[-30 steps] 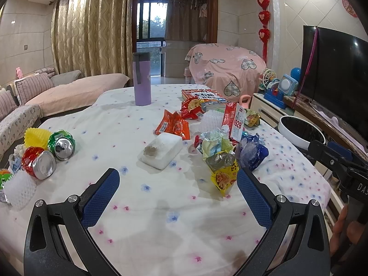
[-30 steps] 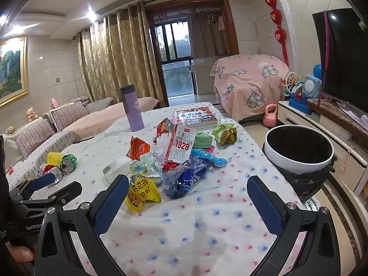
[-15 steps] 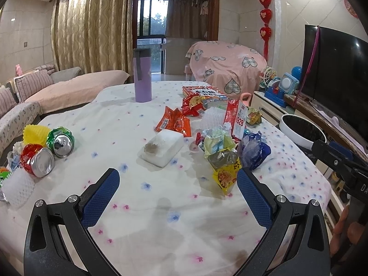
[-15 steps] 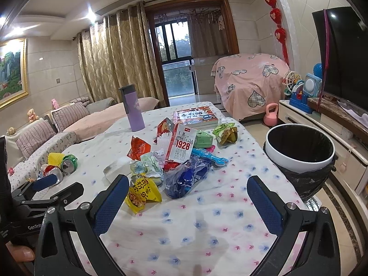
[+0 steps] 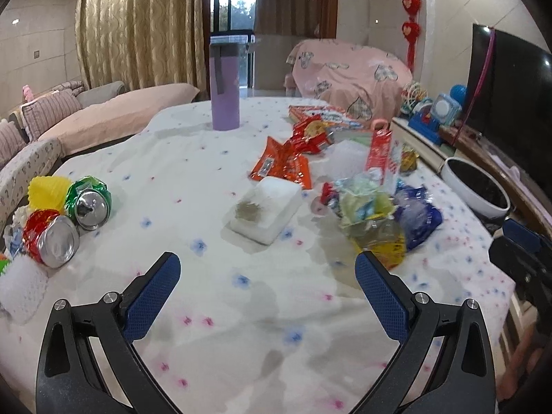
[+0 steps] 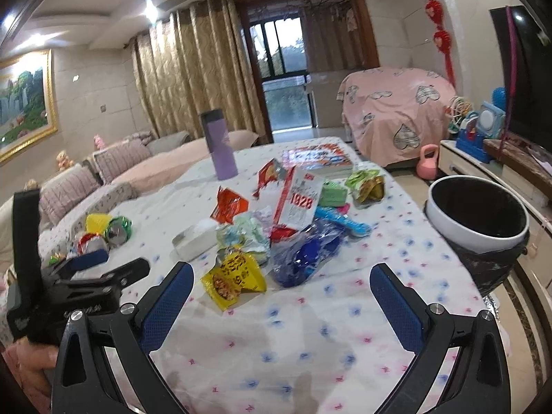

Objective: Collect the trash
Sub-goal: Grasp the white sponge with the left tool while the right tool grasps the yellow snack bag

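Note:
Litter lies on a flowered white tablecloth (image 5: 214, 296): a yellow snack bag (image 6: 234, 277), a blue plastic bag (image 6: 305, 253), orange wrappers (image 5: 281, 165), a white foam block (image 5: 265, 208) and crushed cans (image 5: 88, 203) at the left. A white bin with a black liner (image 6: 477, 219) stands off the table's right edge. My left gripper (image 5: 267, 283) hovers open above the cloth, short of the foam block. My right gripper (image 6: 281, 291) is open too, just short of the yellow bag and blue bag. Neither holds anything.
A purple tumbler (image 5: 225, 86) stands at the table's far side, a book (image 6: 315, 158) beside it. A sofa (image 6: 114, 172) runs along the left, a TV (image 5: 510, 93) and low cabinet along the right. A hand (image 6: 31, 362) holds the left gripper's body.
Both grippers have moved forward over the table toward the litter, so the pile looks nearer; both stay open and nothing on the cloth has shifted.

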Available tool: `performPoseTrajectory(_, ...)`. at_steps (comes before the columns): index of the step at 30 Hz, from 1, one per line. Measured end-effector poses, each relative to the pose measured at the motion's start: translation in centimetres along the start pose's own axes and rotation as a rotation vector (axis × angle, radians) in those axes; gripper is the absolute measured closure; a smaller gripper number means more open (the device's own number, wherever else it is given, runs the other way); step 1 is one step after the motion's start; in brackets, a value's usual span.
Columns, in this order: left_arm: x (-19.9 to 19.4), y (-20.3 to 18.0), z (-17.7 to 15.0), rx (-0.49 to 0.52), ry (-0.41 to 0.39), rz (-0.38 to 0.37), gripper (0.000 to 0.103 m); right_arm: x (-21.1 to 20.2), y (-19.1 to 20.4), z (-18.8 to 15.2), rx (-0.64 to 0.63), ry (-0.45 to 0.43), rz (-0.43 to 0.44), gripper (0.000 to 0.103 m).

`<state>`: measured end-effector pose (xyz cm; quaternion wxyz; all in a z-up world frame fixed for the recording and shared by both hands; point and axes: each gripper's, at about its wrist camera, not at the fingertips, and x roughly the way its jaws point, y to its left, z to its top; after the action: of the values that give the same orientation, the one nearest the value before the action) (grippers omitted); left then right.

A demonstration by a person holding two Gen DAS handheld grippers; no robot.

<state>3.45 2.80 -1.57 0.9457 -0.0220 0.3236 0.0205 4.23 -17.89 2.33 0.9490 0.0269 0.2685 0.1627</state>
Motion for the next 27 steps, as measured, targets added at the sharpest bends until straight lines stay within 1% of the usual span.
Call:
performPoseTrajectory(3, 1.4, 0.8, 0.5, 0.000, 0.029, 0.002, 0.000, 1.2, 0.6, -0.1, -0.012, 0.039, 0.037, 0.008)
performPoseTrajectory(5, 2.3, 1.3, 0.8, 0.000, 0.048, 0.001, 0.000, 2.1, 0.9, -0.2, -0.013, 0.071, 0.060, 0.018)
performPoseTrajectory(8, 3.8, 2.0, 1.5, -0.007, 0.075, -0.009, 0.000, 3.7, 1.2, -0.4, -0.016, 0.124, 0.091, 0.027)
performPoseTrajectory(12, 6.0, 2.5, 2.3, -0.003, 0.114, -0.024, 0.000, 5.7, 1.6, -0.4, -0.023, 0.165, 0.129, 0.033)
performPoseTrajectory(14, 7.1, 2.4, 2.7, 0.002, 0.133, -0.032, 0.000, 6.5, 2.0, -0.3, -0.029, 0.181, 0.144, 0.038)
performPoseTrajectory(17, 9.0, 2.1, 3.2, 0.023, 0.163, -0.029, 0.000, 8.2, 2.4, -0.4, -0.036, 0.219, 0.156, 0.052)
performPoseTrajectory(18, 9.4, 2.1, 3.3, 0.026, 0.172, -0.029, 0.000, 8.8, 2.4, -0.5, -0.038, 0.232, 0.162, 0.053)
performPoseTrajectory(19, 9.9, 1.9, 3.4, 0.028, 0.182, -0.033, 0.000, 9.3, 2.5, -0.6, -0.039, 0.245, 0.165, 0.057)
performPoseTrajectory(20, 10.2, 1.9, 3.4, 0.030, 0.186, -0.038, 0.001, 9.8, 2.5, -0.7, -0.039, 0.258, 0.170, 0.064)
performPoseTrajectory(21, 10.4, 1.9, 3.4, 0.034, 0.190, -0.038, 0.007, 10.1, 2.5, -0.9, -0.038, 0.268, 0.175, 0.070)
performPoseTrajectory(22, 10.6, 1.7, 3.4, 0.039, 0.194, -0.040, 0.014, 10.5, 2.5, -1.1, -0.036, 0.282, 0.179, 0.081)
performPoseTrajectory(23, 10.8, 1.6, 3.3, 0.045, 0.204, -0.049, 0.032, 10.8, 2.4, -1.3, -0.032, 0.295, 0.185, 0.086)
performPoseTrajectory(24, 11.0, 1.5, 3.2, 0.048, 0.217, -0.056, 0.049, 10.9, 2.3, -1.4, -0.025, 0.298, 0.188, 0.087)
performPoseTrajectory(25, 11.1, 1.5, 3.1, 0.044, 0.225, -0.066, 0.048, 10.9, 2.1, -1.5, -0.020, 0.296, 0.192, 0.089)
performPoseTrajectory(27, 10.5, 1.5, 3.1, 0.034, 0.211, -0.068, 0.050, 10.3, 1.8, -1.6, -0.009, 0.293, 0.214, 0.091)
